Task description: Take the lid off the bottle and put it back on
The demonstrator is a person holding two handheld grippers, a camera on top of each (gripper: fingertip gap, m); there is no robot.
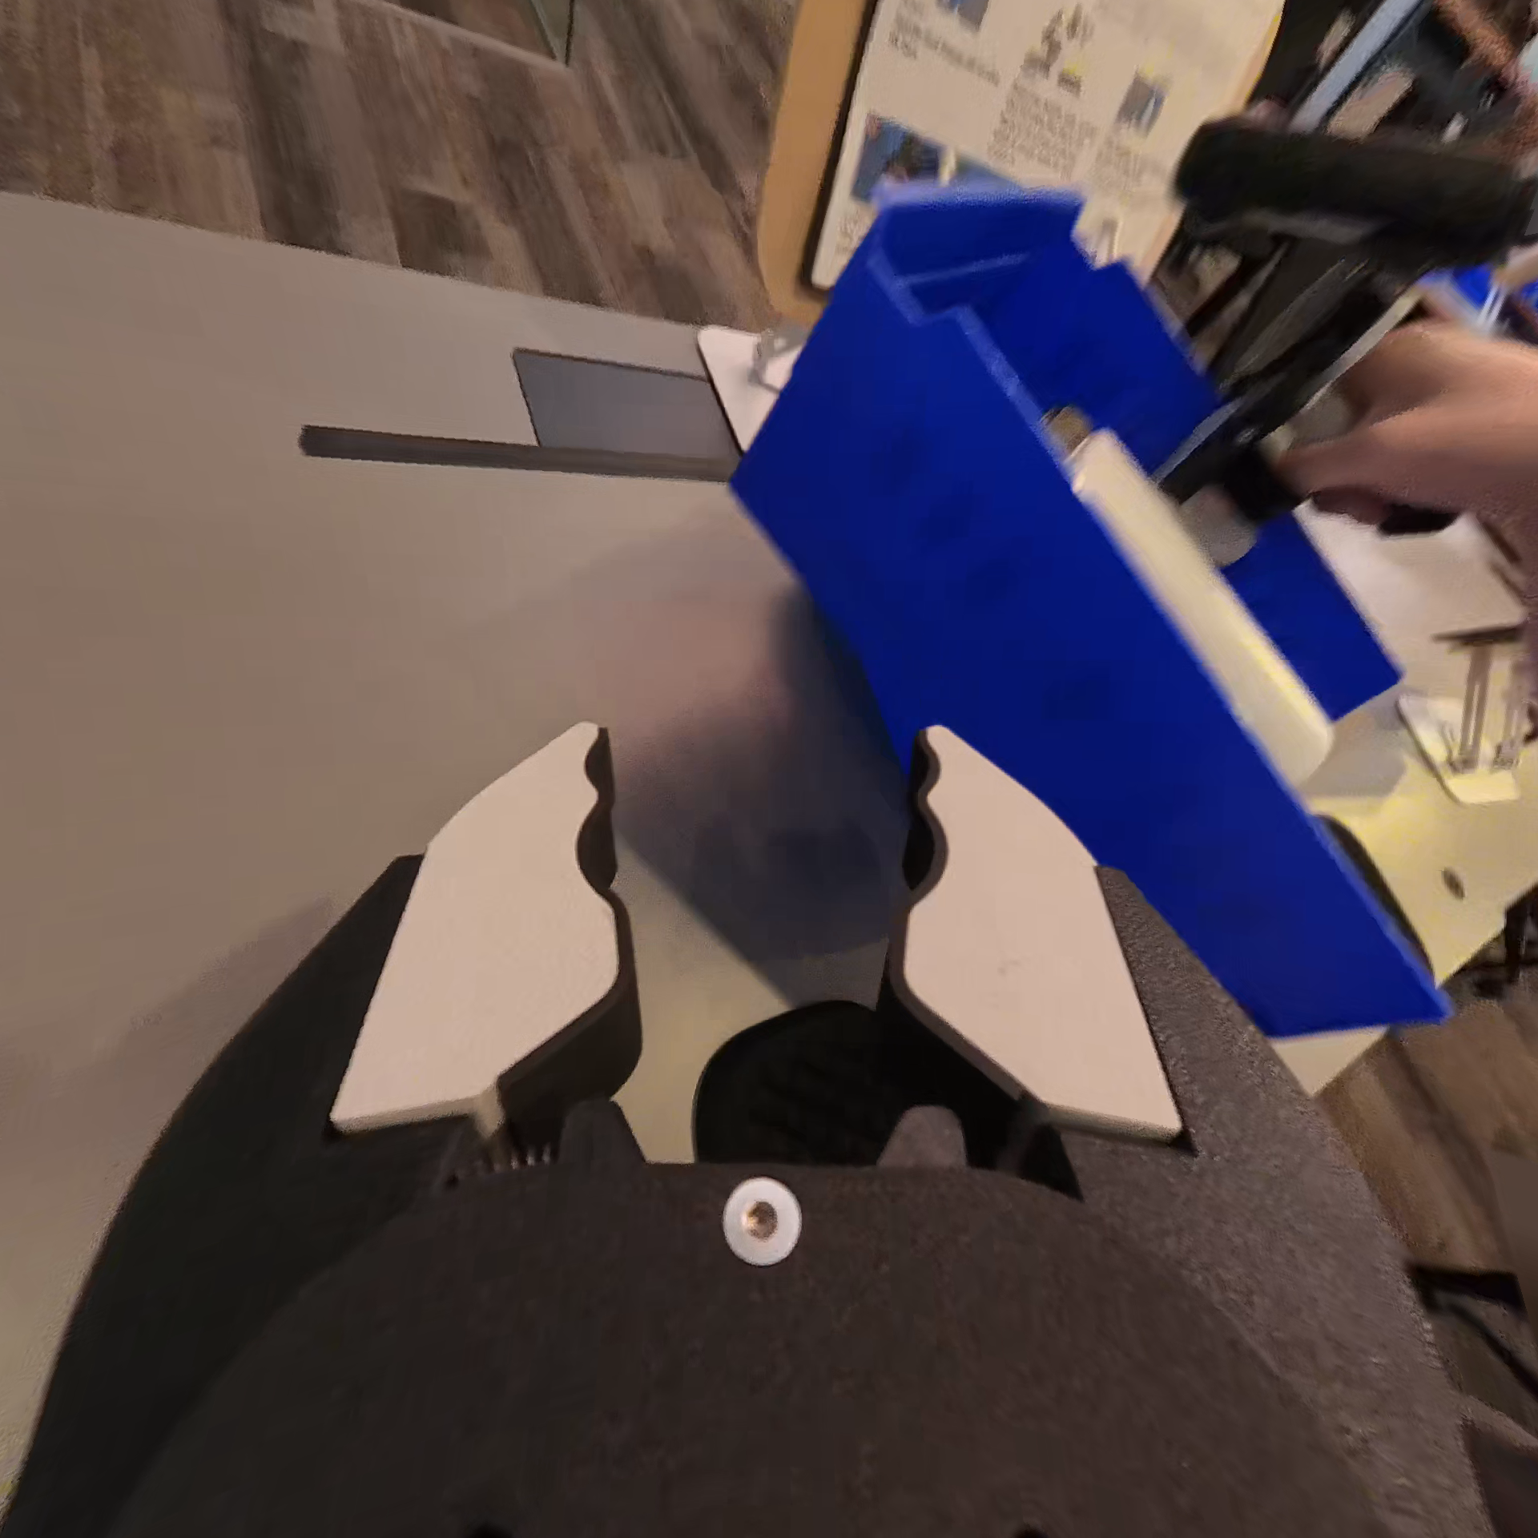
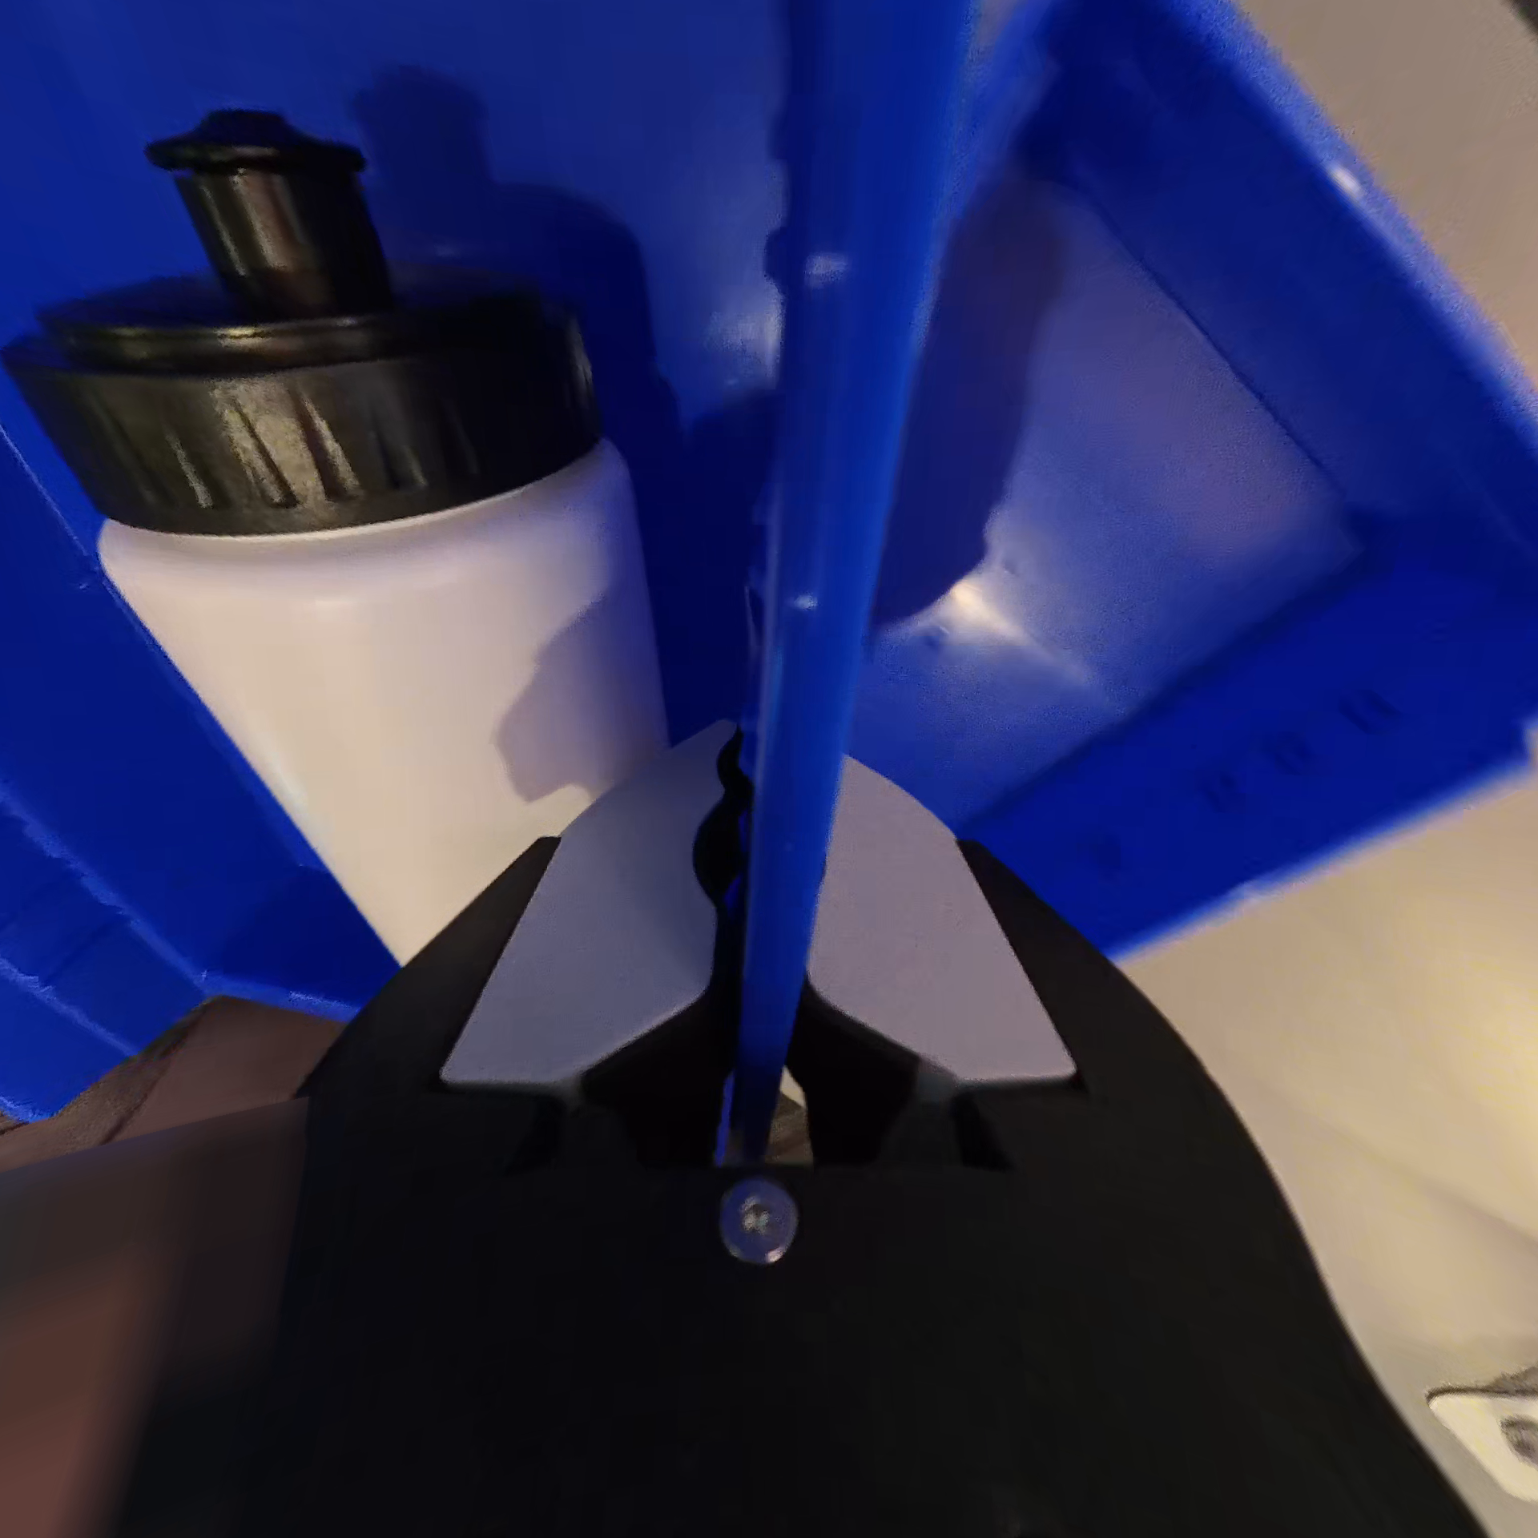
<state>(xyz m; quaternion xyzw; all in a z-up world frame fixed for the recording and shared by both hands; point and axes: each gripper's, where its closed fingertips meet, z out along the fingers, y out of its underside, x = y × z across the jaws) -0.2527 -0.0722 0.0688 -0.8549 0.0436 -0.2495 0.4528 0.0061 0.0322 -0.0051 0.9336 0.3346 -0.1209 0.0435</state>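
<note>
A: Left wrist view: left gripper [image 1: 761,820] fingers spread, empty; blue bin [image 1: 982,566] tilted off the worktop [image 1: 250,582], ahead-right of them.

B: Right wrist view: right gripper [image 2: 770,820] clamps the bin's wall. Bottle [image 2: 374,666] lies inside, just left of the fingers, long axis pointing away, black lid [image 2: 291,408] on, far end. Right is nearer.

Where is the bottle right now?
In the right wrist view, the bottle lies inside the blue bin, left of the wall clamped by the right gripper.

Printed poster [image 1: 1024,108] far beyond the left gripper [image 1: 761,811], up and right, writing too blurred to read, no other lettering visible
</note>
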